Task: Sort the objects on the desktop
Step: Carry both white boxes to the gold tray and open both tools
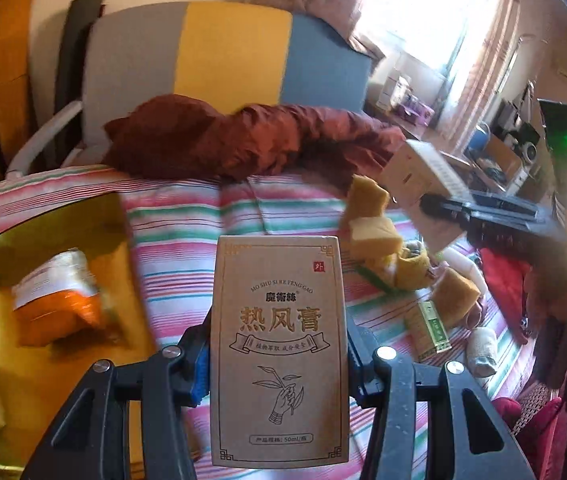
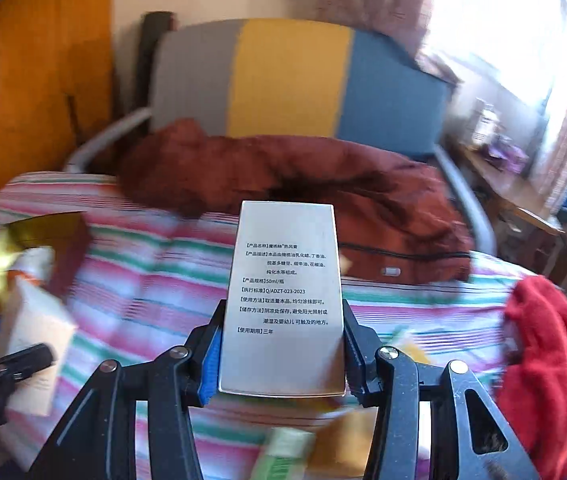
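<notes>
Left gripper (image 1: pixel 279 364) raised over the striped bed (image 1: pixel 187 216), jaws pinching a tan ointment box (image 1: pixel 279 344) by its long sides, printed front up, box tilted away and downward. Right gripper (image 2: pixel 281 354) likewise angled down, jaws clamped on a silver box (image 2: pixel 283 300) with its text panel facing the lens.

Open room: bare striped bedding straight ahead of both boxes, running to a rumpled brown quilt (image 1: pixel 243 140) piled against the grey, yellow and blue headboard (image 1: pixel 227 52). To the left, a gold tray (image 1: pixel 55 344) with a raised dark rim, holding an orange-and-white packet (image 1: pixel 55 300). To the right of the tan box, a cluster of yellow sponge-like blocks (image 1: pixel 371 232), a green slim box (image 1: pixel 431 328) and a rolled pale cloth (image 1: pixel 483 348) crowding that side. At the bed's right side, a red garment (image 2: pixel 551 360) heaped close by the silver box.

Lower edge of the right view blurred: possibly a green carton under the jaws, hard to tell.
</notes>
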Available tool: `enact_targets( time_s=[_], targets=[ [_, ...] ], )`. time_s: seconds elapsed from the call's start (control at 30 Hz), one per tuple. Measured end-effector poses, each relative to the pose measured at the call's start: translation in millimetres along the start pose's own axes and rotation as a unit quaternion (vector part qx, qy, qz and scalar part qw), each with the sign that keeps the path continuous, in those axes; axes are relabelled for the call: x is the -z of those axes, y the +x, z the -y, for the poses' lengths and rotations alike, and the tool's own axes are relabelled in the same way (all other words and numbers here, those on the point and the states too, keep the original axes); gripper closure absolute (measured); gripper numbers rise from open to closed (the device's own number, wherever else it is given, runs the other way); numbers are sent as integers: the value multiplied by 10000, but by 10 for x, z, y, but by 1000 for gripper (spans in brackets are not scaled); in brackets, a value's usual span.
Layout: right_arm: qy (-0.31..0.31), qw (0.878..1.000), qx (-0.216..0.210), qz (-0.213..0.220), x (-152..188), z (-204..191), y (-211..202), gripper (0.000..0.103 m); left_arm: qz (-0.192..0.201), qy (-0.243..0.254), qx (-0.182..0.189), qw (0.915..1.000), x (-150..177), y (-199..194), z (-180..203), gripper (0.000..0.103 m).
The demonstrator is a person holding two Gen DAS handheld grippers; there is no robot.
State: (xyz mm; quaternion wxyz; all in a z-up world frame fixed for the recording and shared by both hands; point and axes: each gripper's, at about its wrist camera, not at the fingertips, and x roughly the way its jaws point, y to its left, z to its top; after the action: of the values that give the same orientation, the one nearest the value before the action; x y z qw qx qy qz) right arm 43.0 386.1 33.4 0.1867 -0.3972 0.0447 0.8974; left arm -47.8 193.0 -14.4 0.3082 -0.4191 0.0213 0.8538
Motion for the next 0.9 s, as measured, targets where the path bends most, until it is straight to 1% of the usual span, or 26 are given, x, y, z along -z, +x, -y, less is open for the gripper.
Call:
enact_targets(
  time_s=[0.07,0.1,0.17,0.3,0.4,0.5,0.53,0.57,0.6,0.63,0.67,0.7,0.77,0.9],
  targets=[
    [-42,9990,-447,0,-17,-285,-12,53,72,-108,-136,9998,40,-134,-178,51],
    [-56,9982,-596,-11,-22,-401,-12,53,96,-169,-206,9996,59,-194,-269,51],
    [-180,9946,-1016,-44,-40,-773,7,53,170,-306,-400,9986,95,-334,-514,51],
    [-412,9863,-1598,-90,-71,-1396,41,53,288,-498,-926,9940,107,-556,-1045,51],
    [-451,9782,-2023,-148,-136,-1832,85,53,317,-590,-1404,9878,61,-637,-1509,51],
    [-391,9721,-2299,-264,-200,-2233,166,53,132,-631,-1744,9826,-21,-583,-1912,51],
    [-298,9706,-2367,-321,-247,-2376,222,53,23,-681,-1843,9805,-62,-535,-2072,46],
    [-184,9703,-2385,-364,-279,-2459,261,53,-8,-731,-1863,9798,-81,-505,-2157,41],
    [-52,9693,-2425,-417,-320,-2541,321,52,-61,-771,-1831,9800,-95,-479,-2247,32],
    [106,9647,-2586,-480,-357,-2630,379,50,-93,-822,-1798,9802,-109,-453,-2326,26],
    [288,9596,-2745,-537,-387,-2713,435,50,-82,-912,-1776,9798,-116,-444,-2385,26],
    [363,9564,-2835,-607,-408,-2792,467,48,-47,-988,-1742,9797,-99,-463,-2424,26],
    [414,9561,-2821,-681,-407,-2892,507,44,109,-1215,-1778,9765,-71,-544,-2536,25],
    [271,9562,-2815,-752,-299,-2936,500,43,344,-1635,-1921,9671,109,-743,-2662,25]
  ],
)
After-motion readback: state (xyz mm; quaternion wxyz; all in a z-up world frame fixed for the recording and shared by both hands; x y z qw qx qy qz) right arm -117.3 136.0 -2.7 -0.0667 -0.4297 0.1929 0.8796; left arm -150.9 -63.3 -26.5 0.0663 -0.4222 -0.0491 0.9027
